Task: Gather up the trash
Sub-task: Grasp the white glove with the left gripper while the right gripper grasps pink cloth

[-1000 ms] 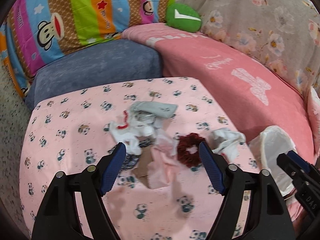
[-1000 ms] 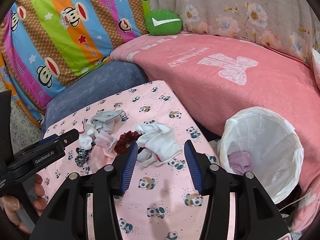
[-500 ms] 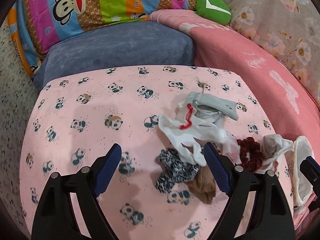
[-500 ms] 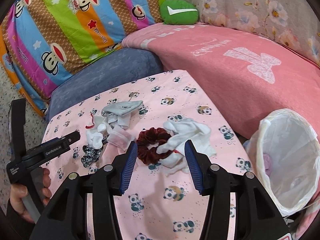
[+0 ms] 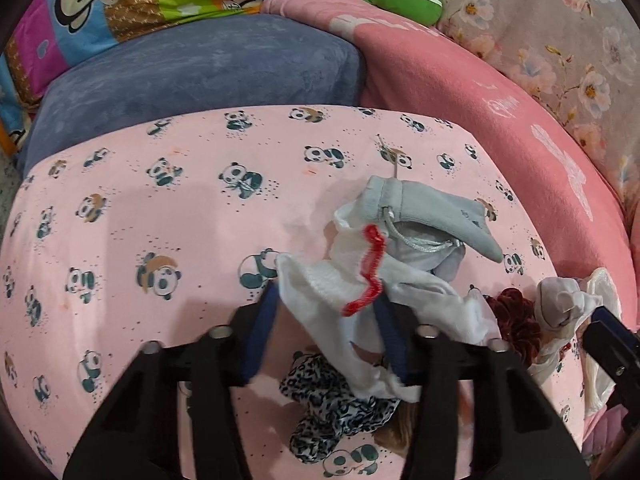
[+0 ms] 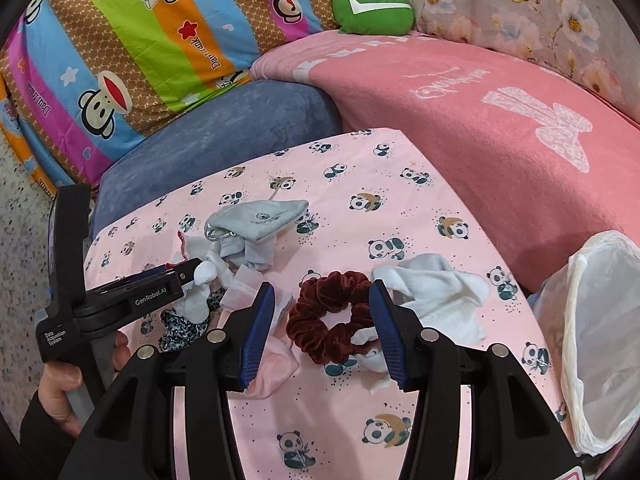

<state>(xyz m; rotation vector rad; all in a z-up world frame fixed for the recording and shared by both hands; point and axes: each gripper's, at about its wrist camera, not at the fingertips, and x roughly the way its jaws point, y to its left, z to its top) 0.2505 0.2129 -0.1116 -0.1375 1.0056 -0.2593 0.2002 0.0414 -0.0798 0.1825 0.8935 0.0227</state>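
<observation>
Panda-print cloth [image 5: 160, 208] — white sock [image 5: 336, 292] lies diagonally between left hand-held gripper [image 5: 326, 322] jaws.

Even, soft indoor lighting; sharp focus.
Fisheye curvature bends edges, dark vignette fills corners; faint shadows, no glare.

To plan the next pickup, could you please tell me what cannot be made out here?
- Left wrist view: the left gripper has just been closing around the white cloth, which drapes over it and hides any pinch.
- Right wrist view: the bin is cut by the frame edge; its liner hides the contents.
- Left wrist view: the leopard-print fabric lies partly under the cloth.
</observation>
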